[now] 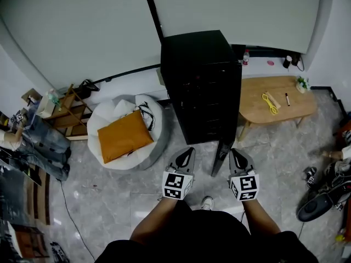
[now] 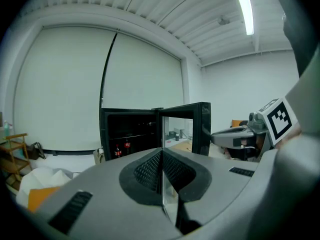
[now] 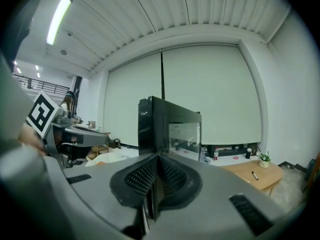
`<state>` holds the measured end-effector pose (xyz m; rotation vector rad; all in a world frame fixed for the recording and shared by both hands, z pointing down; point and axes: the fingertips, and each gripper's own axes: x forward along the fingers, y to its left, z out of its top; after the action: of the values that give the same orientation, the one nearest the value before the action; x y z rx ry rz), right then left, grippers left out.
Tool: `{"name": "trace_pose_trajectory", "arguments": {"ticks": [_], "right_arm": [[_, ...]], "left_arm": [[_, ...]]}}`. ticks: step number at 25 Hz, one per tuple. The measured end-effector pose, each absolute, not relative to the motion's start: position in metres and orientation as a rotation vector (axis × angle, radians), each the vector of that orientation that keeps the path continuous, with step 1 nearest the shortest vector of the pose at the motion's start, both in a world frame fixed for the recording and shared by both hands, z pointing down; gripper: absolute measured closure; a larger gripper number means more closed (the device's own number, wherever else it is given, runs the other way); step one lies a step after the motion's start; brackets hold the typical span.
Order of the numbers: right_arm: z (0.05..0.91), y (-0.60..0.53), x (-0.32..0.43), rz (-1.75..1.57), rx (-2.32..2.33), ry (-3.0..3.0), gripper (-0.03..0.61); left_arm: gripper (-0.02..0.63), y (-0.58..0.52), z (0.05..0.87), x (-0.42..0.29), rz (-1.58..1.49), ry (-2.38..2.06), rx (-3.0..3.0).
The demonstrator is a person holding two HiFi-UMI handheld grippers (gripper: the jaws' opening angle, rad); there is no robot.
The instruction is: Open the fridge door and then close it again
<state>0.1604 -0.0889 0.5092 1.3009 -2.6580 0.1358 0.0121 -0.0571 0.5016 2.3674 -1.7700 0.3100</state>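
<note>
No readable text is showing anywhere; red labels on the bottles (image 2: 117, 150) inside the fridge (image 2: 103, 134) are coming out too small to read.

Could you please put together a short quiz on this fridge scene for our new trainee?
1. True or false: the glass door of the black fridge stands open.
2. Which of these lies on the white beanbag? A an orange cushion; B a potted plant; C a pen.
3. Fill in: the left tongs and the right tongs are both ____ and hold nothing.
Key: 1 true; 2 A; 3 shut.
</note>
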Motion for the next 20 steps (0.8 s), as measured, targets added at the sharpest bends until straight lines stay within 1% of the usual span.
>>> {"name": "trace_pose_trajectory", "arguments": {"ticks": [11,20], "right_arm": [[0.511,-0.089,0.124,0.147,1.194,-2.66,0.56],[0.511,-0.099,0.074,0.141,1.092,-2.682,0.56]], "left_arm": [[0.592,-0.06,0.501,-0.017,0.291,-1.824,2.328],[0.592,-0.07,0.494,-0.056,0.293,-1.875,2.29]]}}
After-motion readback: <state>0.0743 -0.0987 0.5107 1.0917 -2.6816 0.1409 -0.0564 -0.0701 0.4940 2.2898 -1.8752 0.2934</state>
